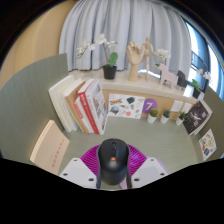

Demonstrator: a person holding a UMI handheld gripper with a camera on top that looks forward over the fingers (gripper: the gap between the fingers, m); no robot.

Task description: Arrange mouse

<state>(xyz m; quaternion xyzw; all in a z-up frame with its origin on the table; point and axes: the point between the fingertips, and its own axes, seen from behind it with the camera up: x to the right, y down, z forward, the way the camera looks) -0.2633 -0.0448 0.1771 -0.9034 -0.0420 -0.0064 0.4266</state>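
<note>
A hand-held gripper (113, 168) points forward over a pale grey-green tabletop (150, 140). Its two fingers, each lined with a magenta pad (95, 157), are closed against the sides of a dark, rounded computer mouse with a small red mark on its top (113, 158). The mouse sits between the fingers, gripped on both sides, and seems to be at or just above the table surface; the wide-angle view makes it hard to say whether it is lifted.

Ahead and to the left, a row of upright books with white and red spines (83, 105) leans together. A flat tan book or notebook (50, 142) lies apart from them, closer to the gripper, on the left.

Beyond the books runs a light wooden shelf (130, 83) along the back of the table. On it stands a dark pot holding a plant with white flowers (104, 55), and beside that a wooden jointed model of a hand (139, 55), upright. A framed picture or card (125, 104) leans under the shelf, next to a small purple card (149, 105). Two tiny pots with green plants (160, 115) stand near them. To the right, several dark photo prints or cards (198, 118) are propped in a row. White curtains (120, 25) hang behind everything.
</note>
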